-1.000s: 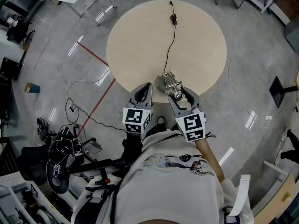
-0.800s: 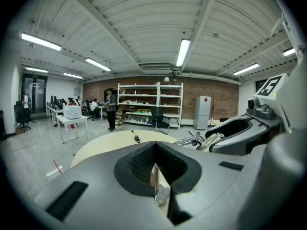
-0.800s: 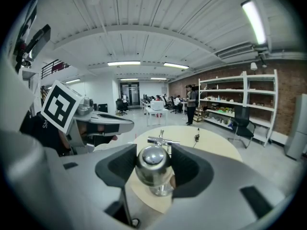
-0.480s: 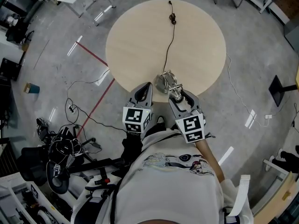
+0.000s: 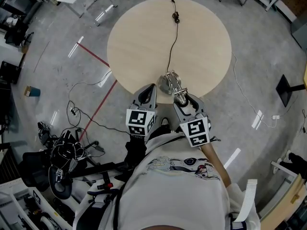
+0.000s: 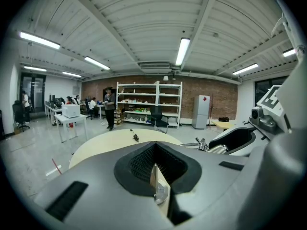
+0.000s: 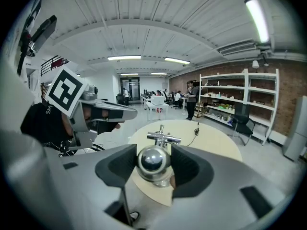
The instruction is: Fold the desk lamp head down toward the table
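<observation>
A chrome desk lamp stands at the near edge of the round wooden table. Its arm leans toward me and ends in a shiny dome head. My right gripper is shut on that head, one pad on each side of it. The lamp's cross-shaped joint shows just beyond the head. My left gripper hovers at the table edge left of the lamp, shut and holding nothing; in the left gripper view its jaws meet, with the lamp off to the right.
The lamp's black cord runs across the table to an inline switch near the far edge. Cables and a red floor line lie on the floor to the left. Shelves and people stand far off.
Almost nothing: the head view has drifted slightly, and my right gripper stays shut on the lamp head in about the same place. The left gripper has not moved.
</observation>
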{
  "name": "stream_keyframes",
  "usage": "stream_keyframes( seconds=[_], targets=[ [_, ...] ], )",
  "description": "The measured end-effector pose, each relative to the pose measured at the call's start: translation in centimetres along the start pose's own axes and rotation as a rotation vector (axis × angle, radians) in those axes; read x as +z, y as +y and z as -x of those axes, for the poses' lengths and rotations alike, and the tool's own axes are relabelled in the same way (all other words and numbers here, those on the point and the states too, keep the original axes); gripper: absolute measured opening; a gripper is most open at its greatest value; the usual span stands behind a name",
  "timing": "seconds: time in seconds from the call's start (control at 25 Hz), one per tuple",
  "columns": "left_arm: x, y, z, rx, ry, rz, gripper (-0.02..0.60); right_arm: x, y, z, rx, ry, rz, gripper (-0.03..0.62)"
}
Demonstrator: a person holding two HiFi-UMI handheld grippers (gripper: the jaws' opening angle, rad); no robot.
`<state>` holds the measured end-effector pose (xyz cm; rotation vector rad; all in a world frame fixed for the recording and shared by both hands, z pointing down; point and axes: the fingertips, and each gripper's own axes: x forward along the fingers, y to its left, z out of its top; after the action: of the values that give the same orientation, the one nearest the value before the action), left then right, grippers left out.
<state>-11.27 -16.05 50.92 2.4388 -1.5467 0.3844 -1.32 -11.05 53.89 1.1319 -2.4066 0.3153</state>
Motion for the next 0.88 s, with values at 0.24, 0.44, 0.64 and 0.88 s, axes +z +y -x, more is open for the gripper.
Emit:
stream_keyframes(
  seconds=[0.24, 0.44, 0.64, 0.88],
  targets=[
    [-0.1, 0.1, 0.0, 0.001, -0.002, -0.001, 0.002, -0.9, 0.3, -0.1, 0.01, 0.021, 0.014, 0.233],
    [-0.2, 0.2, 0.0, 0.0, 0.002, -0.001, 0.002, -2.3, 0.5, -0.2, 0.011, 0.058, 0.032, 0.233],
    [-0.2, 0.0, 0.0, -0.004, 0.003, -0.004, 0.002, -3.5, 0.8, -0.2, 0.011, 0.085, 0.056, 0.233],
    [-0.3, -0.1, 0.0, -0.007, 0.013, -0.005, 0.002, -5.0, 1.0, -0.5, 0.011, 0.116, 0.082, 0.233]
  ],
)
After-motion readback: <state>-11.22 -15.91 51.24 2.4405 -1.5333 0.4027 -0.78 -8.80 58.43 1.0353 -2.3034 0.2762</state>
